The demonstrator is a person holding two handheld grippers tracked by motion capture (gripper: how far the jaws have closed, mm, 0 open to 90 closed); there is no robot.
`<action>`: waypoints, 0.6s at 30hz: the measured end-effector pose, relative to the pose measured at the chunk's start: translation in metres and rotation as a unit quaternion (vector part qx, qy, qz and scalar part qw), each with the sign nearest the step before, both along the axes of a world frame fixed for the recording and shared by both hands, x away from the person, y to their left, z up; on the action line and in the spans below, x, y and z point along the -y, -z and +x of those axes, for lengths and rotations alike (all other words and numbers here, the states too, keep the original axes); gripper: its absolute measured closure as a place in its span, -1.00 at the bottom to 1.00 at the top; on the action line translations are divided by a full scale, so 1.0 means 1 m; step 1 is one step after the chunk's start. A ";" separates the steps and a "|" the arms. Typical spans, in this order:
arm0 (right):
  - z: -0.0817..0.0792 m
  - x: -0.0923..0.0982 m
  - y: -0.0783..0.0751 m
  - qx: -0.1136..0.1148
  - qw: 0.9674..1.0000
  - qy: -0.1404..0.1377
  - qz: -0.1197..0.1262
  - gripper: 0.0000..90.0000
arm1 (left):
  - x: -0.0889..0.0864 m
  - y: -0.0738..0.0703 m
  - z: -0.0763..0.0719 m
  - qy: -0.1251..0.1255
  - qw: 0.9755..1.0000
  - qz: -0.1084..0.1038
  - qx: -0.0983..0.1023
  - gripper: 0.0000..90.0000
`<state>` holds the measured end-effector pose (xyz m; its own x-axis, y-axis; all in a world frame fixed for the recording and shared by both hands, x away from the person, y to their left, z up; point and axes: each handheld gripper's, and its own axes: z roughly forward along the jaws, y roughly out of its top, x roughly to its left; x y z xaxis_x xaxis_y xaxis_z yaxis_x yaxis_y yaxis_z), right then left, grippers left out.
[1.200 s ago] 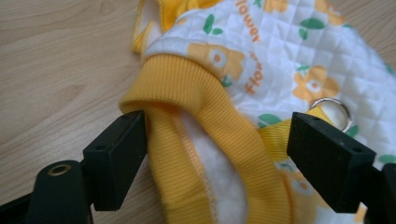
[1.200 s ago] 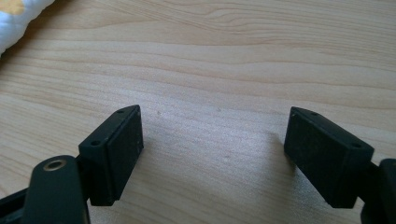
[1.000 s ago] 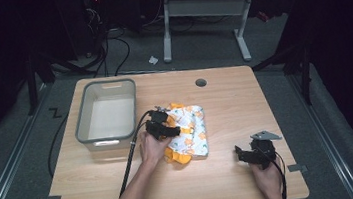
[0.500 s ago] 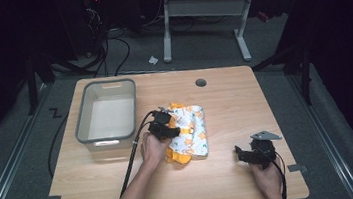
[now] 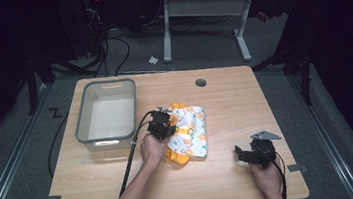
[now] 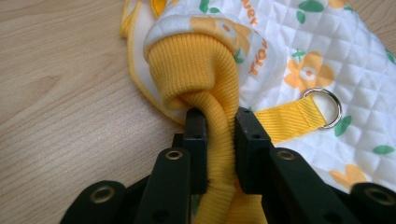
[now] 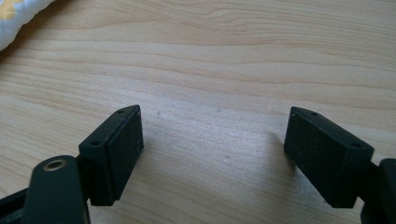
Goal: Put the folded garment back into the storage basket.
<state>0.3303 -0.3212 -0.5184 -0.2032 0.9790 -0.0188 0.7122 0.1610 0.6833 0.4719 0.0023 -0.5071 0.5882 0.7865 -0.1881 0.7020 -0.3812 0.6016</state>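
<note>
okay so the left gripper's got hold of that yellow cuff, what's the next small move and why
Probably lift the left hand-held gripper a little, toward the grey bin. Its jaws have just closed and pinch the yellow ribbed cuff of the quilted garment, which lies on the table beside that bin. The right hand-held gripper rests open, apart.

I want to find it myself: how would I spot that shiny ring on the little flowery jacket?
Start at the grey tub on the wooden table; beside it lies the quilted jacket with orange flowers. On it, a yellow strap ends in the metal ring, the only shiny part among soft cloth.
</note>
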 end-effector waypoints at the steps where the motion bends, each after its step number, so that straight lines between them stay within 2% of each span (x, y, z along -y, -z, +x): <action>1: 0.000 0.000 0.000 0.000 1.000 0.000 0.000 -0.56 | 0.000 -0.001 -0.001 0.000 1.000 -0.004 0.000 0.76; 4: 0.000 0.000 0.000 0.000 1.000 -0.001 0.000 -0.56 | -0.002 -0.007 -0.004 0.003 1.000 -0.021 0.002 0.77; 12: 0.000 0.000 0.000 -0.001 1.000 0.000 0.001 -0.56 | 0.001 -0.013 -0.007 0.013 1.000 -0.025 0.009 0.79; 15: 0.000 0.000 0.000 -0.001 1.000 0.001 0.001 -0.56 | 0.001 -0.020 -0.011 0.021 0.999 -0.021 0.022 0.79; 18: 0.000 0.000 0.000 -0.001 1.000 0.000 0.001 -0.56 | 0.000 -0.026 -0.014 0.026 0.999 -0.025 0.027 0.79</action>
